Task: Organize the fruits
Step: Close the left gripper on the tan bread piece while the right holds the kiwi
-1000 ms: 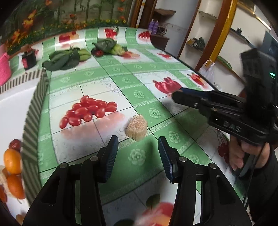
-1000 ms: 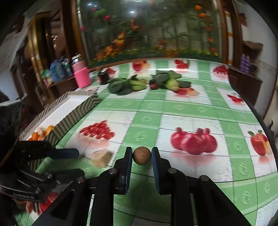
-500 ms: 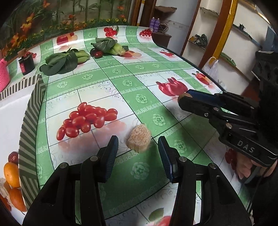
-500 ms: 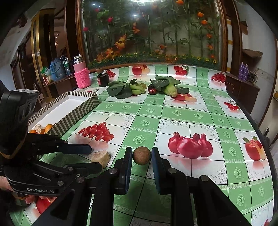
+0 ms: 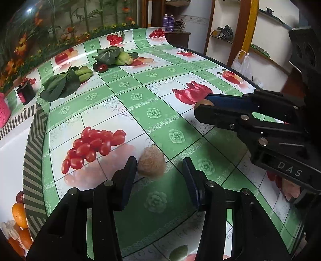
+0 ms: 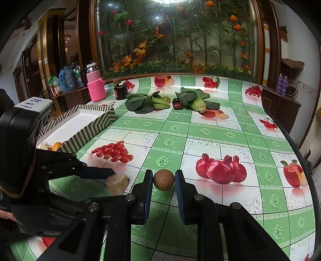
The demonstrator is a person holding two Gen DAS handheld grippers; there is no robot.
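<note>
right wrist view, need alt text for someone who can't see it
The right tongs grip a brown ball over a green fruit-print tablecloth. At left, the left tongs reach for a tan block beside a striped box holding oranges; leafy greens lie farther back.

A tall glass case (image 6: 176, 38) of bamboo and orange flowers stood behind the table (image 6: 230, 124), which wore a green-checked fruit-print cloth. Dark wooden cabinets (image 6: 280, 106) lined the right wall, and white shelves (image 5: 266, 16) hung beside a yellow post (image 5: 247, 26).
</note>
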